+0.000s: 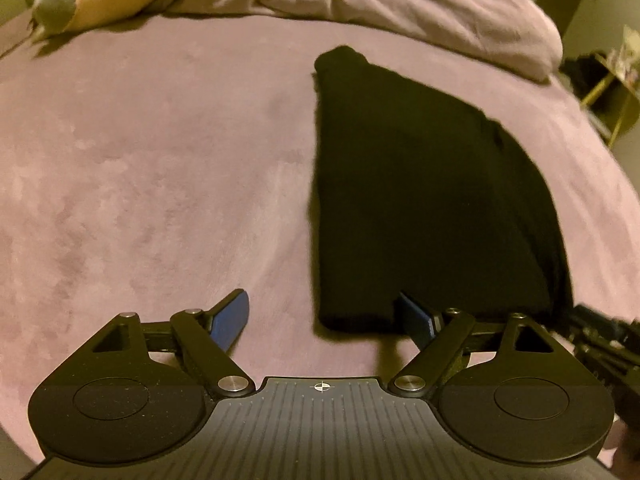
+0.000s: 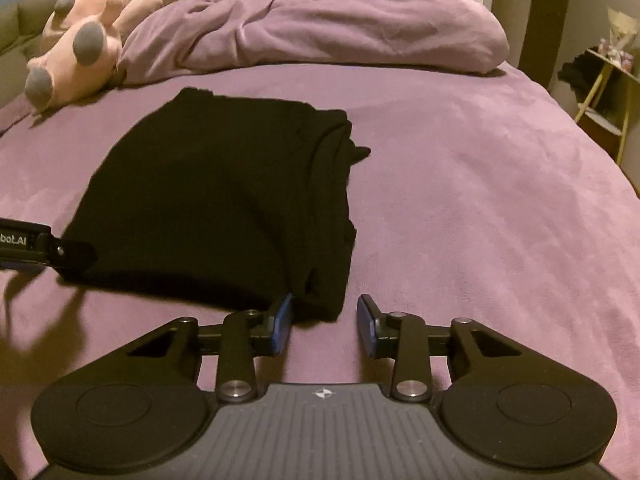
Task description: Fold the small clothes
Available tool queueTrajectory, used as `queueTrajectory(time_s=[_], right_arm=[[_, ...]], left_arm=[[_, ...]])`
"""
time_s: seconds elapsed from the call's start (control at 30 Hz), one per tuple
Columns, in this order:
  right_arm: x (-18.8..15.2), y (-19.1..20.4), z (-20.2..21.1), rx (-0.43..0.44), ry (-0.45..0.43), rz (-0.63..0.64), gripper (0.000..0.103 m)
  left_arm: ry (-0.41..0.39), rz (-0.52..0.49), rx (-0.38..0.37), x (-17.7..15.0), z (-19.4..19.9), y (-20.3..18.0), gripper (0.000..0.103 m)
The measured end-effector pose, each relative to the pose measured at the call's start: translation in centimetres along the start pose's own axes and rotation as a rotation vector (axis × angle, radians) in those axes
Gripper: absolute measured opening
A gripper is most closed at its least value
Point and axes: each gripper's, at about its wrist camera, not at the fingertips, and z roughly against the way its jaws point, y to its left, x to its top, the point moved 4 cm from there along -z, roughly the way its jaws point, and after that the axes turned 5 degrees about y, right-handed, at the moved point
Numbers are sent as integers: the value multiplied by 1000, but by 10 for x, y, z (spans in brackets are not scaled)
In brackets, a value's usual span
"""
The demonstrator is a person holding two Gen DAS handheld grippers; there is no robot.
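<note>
A black garment (image 1: 420, 184) lies folded flat on the purple bed cover (image 1: 140, 160). My left gripper (image 1: 324, 320) is open wide at the garment's near left corner, which lies between the blue pads close to the right one. In the right wrist view the same garment (image 2: 224, 200) fills the left middle. My right gripper (image 2: 325, 324) is open at its near right corner. The cloth rests against the left pad, and a gap of bare cover separates it from the right pad. Each gripper's body shows at the edge of the other's view.
A pink plush toy (image 2: 80, 56) lies at the far left of the bed. A bunched purple blanket (image 2: 312, 28) runs along the back. Beyond the bed's right edge stands a yellow-legged shelf (image 2: 604, 76). Bare cover stretches right of the garment.
</note>
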Motion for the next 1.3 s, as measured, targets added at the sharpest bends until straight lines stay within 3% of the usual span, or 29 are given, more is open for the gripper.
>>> queueTrajectory(time_s=[0.1,0.2,0.3,0.33,0.37,0.43,0.5,0.67,0.8,1.3], right_arm=[[-5,2,4,-43,56,23,34],[-12,3,18,-83,90,6,37],[-22,9,35,-53,127,-1,60],[-25,13,40,-35,143,-3,74],[-28,16,45,-23,154,-5,81],[-30,21,56,21,151,-8,85],[-28,27,64,53,148,-22,99],[-11,38,78,33,114,0,99],[3,41,68,-36,217,25,99],[17,35,66,-63,233,-30,99]], left_arm=[[41,20,32,-7,12,-1,86],[18,-1,65,-17,30,-7,86],[-8,-54,111,-24,44,-15,89],[-11,-68,123,-24,47,-17,90],[-14,-82,141,-25,50,-19,90],[-20,-105,164,-23,54,-21,91],[-18,-109,166,-21,58,-21,92],[-7,-86,145,-14,62,-20,94],[5,-79,140,-10,63,-21,94],[40,-111,114,-11,58,-31,94]])
